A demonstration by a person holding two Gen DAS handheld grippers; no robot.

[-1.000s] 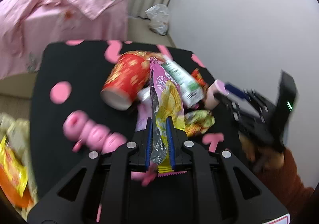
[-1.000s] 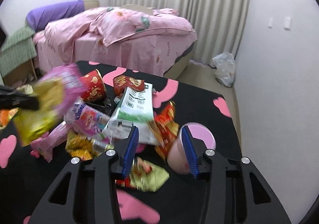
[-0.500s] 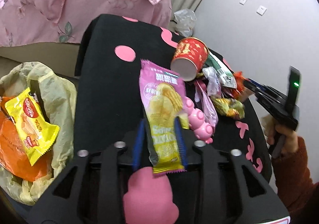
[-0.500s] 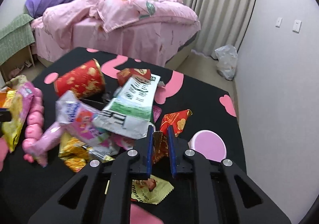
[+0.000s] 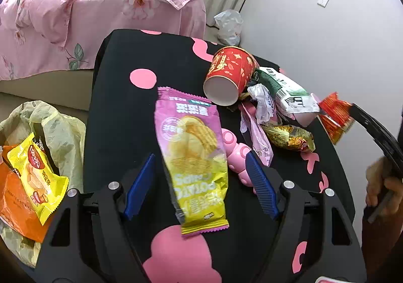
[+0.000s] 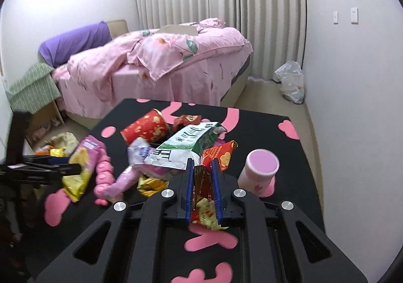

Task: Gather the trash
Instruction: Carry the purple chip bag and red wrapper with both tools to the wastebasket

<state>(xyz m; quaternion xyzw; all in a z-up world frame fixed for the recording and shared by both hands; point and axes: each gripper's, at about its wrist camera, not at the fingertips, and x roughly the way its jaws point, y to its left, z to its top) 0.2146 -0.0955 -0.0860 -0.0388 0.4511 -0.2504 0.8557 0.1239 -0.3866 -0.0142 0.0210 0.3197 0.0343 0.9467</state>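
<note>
glossy foil chip bag (image 5: 194,154), matt cloth table cover (image 5: 118,111)

Layout on the table (image 5: 118,111): the chip packet (image 5: 192,154) lies between the spread fingers of the left gripper (image 5: 200,183). Behind and to its right lies the tipped cup (image 5: 230,76), with the wrapper pile (image 5: 274,116) beside it. The trash bag (image 5: 50,126) sits off the table's left edge. The bed (image 6: 161,68) stands behind the table.

Left wrist cam sits low and close over the black pink-spotted tabletop (image 5: 118,116), facing the pink-quilted bed (image 5: 88,13). Right wrist cam looks bedward across the table's other side. Both share the red paper cup (image 5: 228,76) (image 6: 146,129) and wrapper pile.
</note>
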